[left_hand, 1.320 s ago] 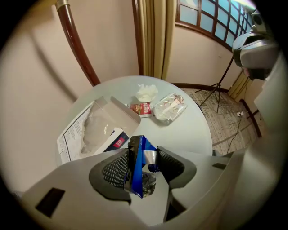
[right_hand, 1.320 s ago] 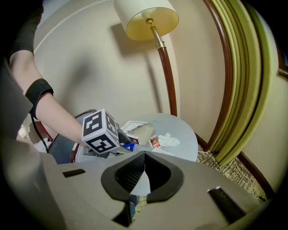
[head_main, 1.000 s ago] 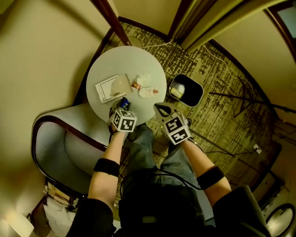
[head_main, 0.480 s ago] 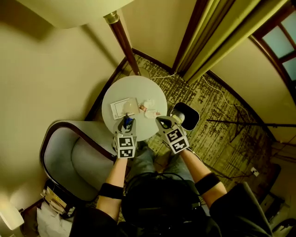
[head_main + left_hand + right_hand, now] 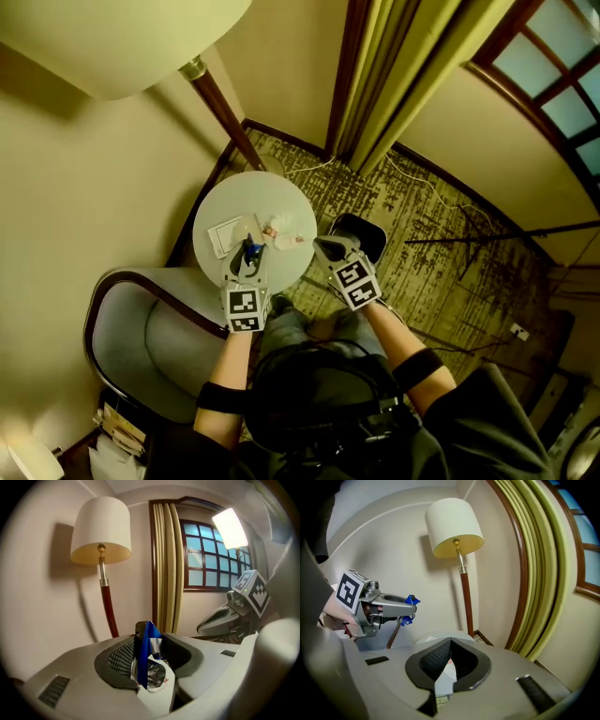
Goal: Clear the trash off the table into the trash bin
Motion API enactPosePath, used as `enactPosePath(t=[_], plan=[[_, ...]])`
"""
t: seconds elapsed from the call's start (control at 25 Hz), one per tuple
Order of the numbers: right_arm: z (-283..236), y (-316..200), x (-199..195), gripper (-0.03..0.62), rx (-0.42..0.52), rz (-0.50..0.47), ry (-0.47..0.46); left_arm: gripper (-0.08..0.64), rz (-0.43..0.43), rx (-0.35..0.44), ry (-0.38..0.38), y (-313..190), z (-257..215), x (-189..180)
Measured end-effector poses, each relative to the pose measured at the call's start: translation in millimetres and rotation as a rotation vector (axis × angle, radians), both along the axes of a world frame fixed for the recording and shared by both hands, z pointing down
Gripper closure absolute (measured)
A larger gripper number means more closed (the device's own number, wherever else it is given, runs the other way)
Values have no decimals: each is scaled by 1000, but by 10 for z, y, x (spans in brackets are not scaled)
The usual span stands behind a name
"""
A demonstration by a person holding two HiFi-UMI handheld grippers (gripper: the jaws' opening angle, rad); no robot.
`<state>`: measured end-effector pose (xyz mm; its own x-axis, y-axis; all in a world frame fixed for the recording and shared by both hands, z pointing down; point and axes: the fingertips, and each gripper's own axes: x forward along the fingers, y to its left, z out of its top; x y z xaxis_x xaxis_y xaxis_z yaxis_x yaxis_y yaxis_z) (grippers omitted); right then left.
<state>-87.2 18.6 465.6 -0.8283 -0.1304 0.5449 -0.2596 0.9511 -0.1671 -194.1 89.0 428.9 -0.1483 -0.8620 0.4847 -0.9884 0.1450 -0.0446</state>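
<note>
My left gripper (image 5: 247,255) is shut on a crumpled blue and silver wrapper (image 5: 253,247), held above the near edge of the round white table (image 5: 253,197). In the left gripper view the wrapper (image 5: 146,654) stands pinched between the two pads. Crumpled white and red trash (image 5: 279,231) and a flat white paper (image 5: 226,235) lie on the table. My right gripper (image 5: 322,245) is shut with nothing in it, hanging to the right of the table, in front of the black trash bin (image 5: 364,232). The right gripper view shows the left gripper (image 5: 379,605) with the wrapper (image 5: 409,601) at its tip.
A grey armchair (image 5: 141,323) stands at the near left of the table. A floor lamp (image 5: 214,98) with a pale shade rises behind the table, against the wall. Yellow-green curtains (image 5: 394,84) hang at the back; cables run over the patterned carpet (image 5: 441,244).
Both grippers have risen from the table's near edge, the left one carrying the blue wrapper up. The head view has pulled higher, so the table looks smaller.
</note>
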Motion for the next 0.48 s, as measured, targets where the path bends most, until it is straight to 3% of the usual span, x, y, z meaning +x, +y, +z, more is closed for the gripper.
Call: enactPosePath(t=[0.2, 0.48], plan=[[26, -449, 571, 591, 12, 153, 10, 388, 133, 3, 25, -558, 61, 504], [-72, -939, 2075, 591, 38, 473, 22, 390, 443, 18, 39, -1381, -35, 1931]])
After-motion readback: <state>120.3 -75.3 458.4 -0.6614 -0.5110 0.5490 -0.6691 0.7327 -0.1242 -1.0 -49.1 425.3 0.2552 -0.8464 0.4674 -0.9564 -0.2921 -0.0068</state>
